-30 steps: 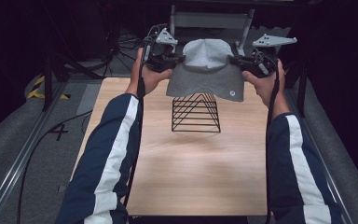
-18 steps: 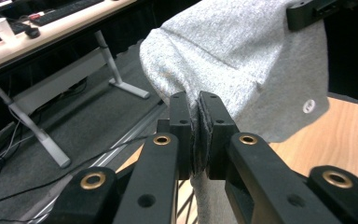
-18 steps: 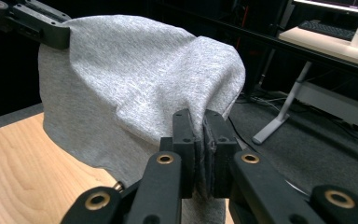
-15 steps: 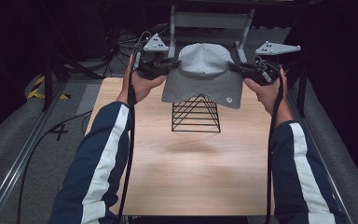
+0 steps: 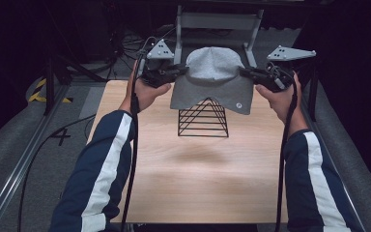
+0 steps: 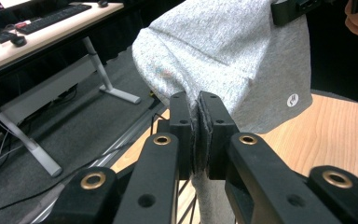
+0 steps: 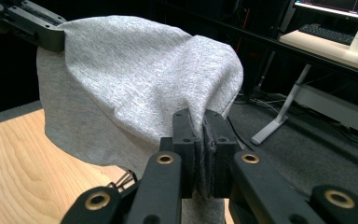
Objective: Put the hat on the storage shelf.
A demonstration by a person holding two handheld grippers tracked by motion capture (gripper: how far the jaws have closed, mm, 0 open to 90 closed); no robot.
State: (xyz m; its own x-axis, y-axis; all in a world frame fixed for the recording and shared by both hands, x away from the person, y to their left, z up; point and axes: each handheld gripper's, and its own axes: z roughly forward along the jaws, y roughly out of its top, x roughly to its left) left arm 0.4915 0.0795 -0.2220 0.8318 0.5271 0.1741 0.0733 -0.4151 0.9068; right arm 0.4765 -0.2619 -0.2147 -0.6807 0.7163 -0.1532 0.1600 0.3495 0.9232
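A grey knit cap (image 5: pixel 212 79) hangs stretched in the air between the left gripper (image 5: pixel 176 73) and the right gripper (image 5: pixel 251 75), its long axis running side to side across the far part of the wooden table (image 5: pixel 193 174). Each gripper's jaws are closed flat on a fold of the cap's rim, one at either end, so neither hand is nearer. A black wire rack (image 5: pixel 203 118) stands on the table directly beneath the cap's lower edge, so any lowering would likely bring the cap onto it.
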